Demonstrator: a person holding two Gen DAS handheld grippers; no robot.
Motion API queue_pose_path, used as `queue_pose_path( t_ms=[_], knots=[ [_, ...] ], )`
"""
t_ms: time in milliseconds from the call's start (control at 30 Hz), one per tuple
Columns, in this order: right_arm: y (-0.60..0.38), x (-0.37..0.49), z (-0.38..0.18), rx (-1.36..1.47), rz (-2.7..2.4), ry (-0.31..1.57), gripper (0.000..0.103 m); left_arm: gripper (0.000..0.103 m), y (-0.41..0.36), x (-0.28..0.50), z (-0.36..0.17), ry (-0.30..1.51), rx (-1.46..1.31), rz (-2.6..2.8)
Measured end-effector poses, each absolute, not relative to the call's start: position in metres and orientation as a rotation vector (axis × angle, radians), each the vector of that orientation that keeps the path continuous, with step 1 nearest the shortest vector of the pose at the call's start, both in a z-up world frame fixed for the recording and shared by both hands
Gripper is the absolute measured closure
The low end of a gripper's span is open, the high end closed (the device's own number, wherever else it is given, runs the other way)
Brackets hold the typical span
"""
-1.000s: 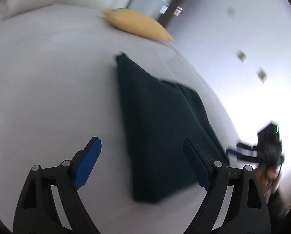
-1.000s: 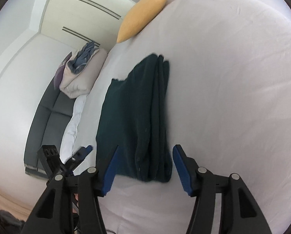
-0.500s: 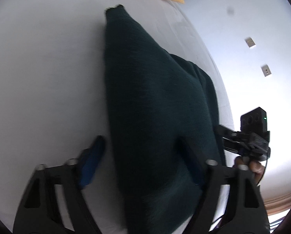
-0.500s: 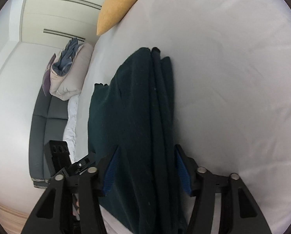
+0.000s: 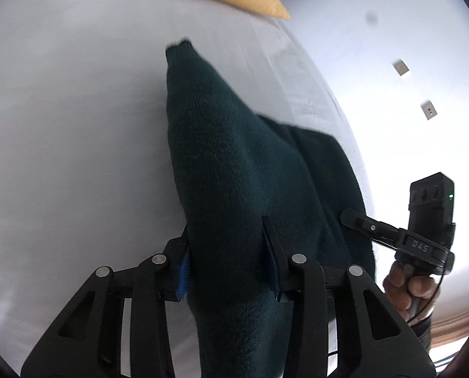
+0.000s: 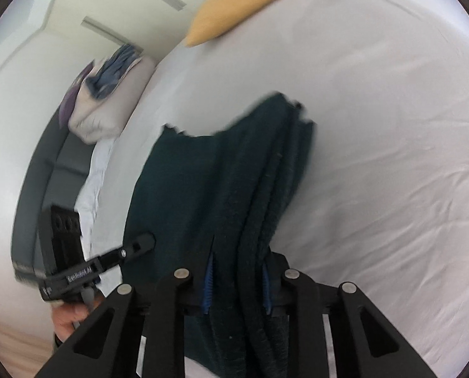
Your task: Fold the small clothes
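Garment position: a dark green knitted garment (image 5: 234,170) lies folded on a white bed (image 5: 70,132), with its near end lifted off the sheet and held at two points.

Left hand-held gripper (image 5: 229,261): the fingers are drawn in against the near end of the garment, pinching a thick fold of knit between them. Blue pads (image 5: 184,271) show at the inner face of the left finger, pressed against the cloth. The fabric passes between the fingers and hangs below them toward the camera. From this grip the garment runs away across the bed, narrowing to a far corner.

Right hand-held gripper (image 6: 236,286): the fingers are closed on the stacked layered edges of the same garment (image 6: 222,182). Several fold edges run side by side through the gap, and the blue pads (image 6: 208,286) bear on both sides of the bundle. The layered edge lies on the right side of the garment in this view; the flatter panel spreads to the left.

Relative layout: each gripper appears in the other's view, beside the garment's near end. The right hand-held gripper sits at the garment's right edge in the left wrist view, with the person's hand (image 5: 407,286) around its grip.

Surroundings: a yellow pillow (image 6: 237,6) rests on the far part of the bed, well apart from the garment. A pile of bedding (image 6: 108,94) lies on a grey sofa (image 6: 52,170) beside the bed.
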State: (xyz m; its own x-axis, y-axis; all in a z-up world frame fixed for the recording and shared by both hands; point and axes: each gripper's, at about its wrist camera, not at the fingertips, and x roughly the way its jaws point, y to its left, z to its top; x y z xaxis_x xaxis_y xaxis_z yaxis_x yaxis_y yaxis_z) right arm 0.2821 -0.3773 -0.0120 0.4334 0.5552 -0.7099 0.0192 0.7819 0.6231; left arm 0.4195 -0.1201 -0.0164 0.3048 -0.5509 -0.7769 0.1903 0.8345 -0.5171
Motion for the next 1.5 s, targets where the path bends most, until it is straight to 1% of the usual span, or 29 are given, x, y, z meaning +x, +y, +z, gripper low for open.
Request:
queue_pose_path(
  t_ms=[100, 200, 300, 400, 467, 600, 700, 767, 800, 867, 933, 967, 1033, 1100, 1167, 1200, 1300, 1333, 1367, 1400, 1467, 1500],
  knots=[
    [-0.349, 0.263, -0.003, 0.603, 0.412, 1.078, 0.077, 0.068, -0.088, 0.394, -0.003, 1.137, -0.349, -0.482],
    [-0.323, 0.249, -0.009, 0.609, 0.452, 1.092, 0.077, 0.068, -0.058, 0.362, -0.002, 1.131, -0.324, -0.455],
    [-0.298, 0.233, -0.023, 0.605, 0.472, 1.123, 0.077, 0.068, -0.035, 0.339, -0.014, 1.143, -0.334, -0.437],
    [-0.281, 0.225, -0.035, 0.593, 0.466, 1.141, 0.077, 0.068, -0.016, 0.33, -0.038, 1.168, -0.375, -0.423],
    [-0.278, 0.222, -0.049, 0.614, 0.446, 1.162, 0.077, 0.067, -0.007, 0.329, -0.055, 1.168, -0.415, -0.435],
    [-0.292, 0.217, -0.075, 0.726, 0.426, 1.164, 0.075, 0.064, -0.003, 0.325, -0.062, 1.149, -0.421, -0.457],
    [-0.296, 0.217, -0.084, 0.752, 0.426, 1.159, 0.075, 0.058, -0.006, 0.33, -0.069, 1.146, -0.407, -0.45],
    [-0.297, 0.217, -0.086, 0.761, 0.437, 1.153, 0.073, 0.049, -0.007, 0.33, -0.075, 1.143, -0.415, -0.44],
    [-0.299, 0.216, -0.088, 0.777, 0.443, 1.15, 0.073, 0.046, -0.008, 0.329, -0.078, 1.137, -0.415, -0.431],
    [-0.302, 0.216, -0.087, 0.806, 0.452, 1.145, 0.068, 0.041, -0.009, 0.326, -0.078, 1.126, -0.407, -0.418],
    [-0.306, 0.209, -0.082, 0.799, 0.424, 1.137, 0.06, 0.04, -0.009, 0.324, -0.071, 1.112, -0.387, -0.395],
    [-0.307, 0.204, -0.076, 0.774, 0.397, 1.127, 0.058, 0.04, -0.005, 0.316, -0.068, 1.1, -0.365, -0.38],
    [-0.308, 0.193, -0.063, 0.726, 0.35, 1.105, 0.052, 0.04, -0.003, 0.302, -0.052, 1.045, -0.304, -0.335],
    [-0.31, 0.18, -0.052, 0.7, 0.327, 1.08, 0.052, 0.039, -0.002, 0.287, -0.036, 0.988, -0.267, -0.306],
    [-0.312, 0.165, -0.04, 0.684, 0.307, 1.048, 0.052, 0.033, -0.003, 0.267, -0.015, 0.905, -0.212, -0.264],
    [-0.312, 0.154, -0.031, 0.662, 0.287, 1.02, 0.05, 0.03, -0.003, 0.257, -0.007, 0.863, -0.186, -0.249],
    [-0.308, 0.124, -0.003, 0.583, 0.233, 0.934, 0.046, 0.017, -0.009, 0.216, 0.027, 0.685, -0.079, -0.181],
    [-0.306, 0.116, 0.005, 0.565, 0.222, 0.91, 0.041, 0.007, -0.011, 0.197, 0.04, 0.611, -0.046, -0.158],
    [-0.303, 0.102, 0.017, 0.539, 0.207, 0.869, 0.038, 0.002, -0.013, 0.179, 0.051, 0.553, -0.023, -0.131],
    [-0.298, 0.092, 0.028, 0.519, 0.197, 0.833, 0.033, 0.0, -0.009, 0.162, 0.062, 0.503, -0.007, -0.108],
    [-0.291, 0.07, 0.049, 0.463, 0.163, 0.751, 0.027, 0.0, -0.009, 0.125, 0.086, 0.365, 0.02, -0.06],
    [-0.287, 0.061, 0.058, 0.437, 0.147, 0.712, 0.021, 0.0, -0.009, 0.114, 0.093, 0.323, 0.028, -0.044]
  ],
)
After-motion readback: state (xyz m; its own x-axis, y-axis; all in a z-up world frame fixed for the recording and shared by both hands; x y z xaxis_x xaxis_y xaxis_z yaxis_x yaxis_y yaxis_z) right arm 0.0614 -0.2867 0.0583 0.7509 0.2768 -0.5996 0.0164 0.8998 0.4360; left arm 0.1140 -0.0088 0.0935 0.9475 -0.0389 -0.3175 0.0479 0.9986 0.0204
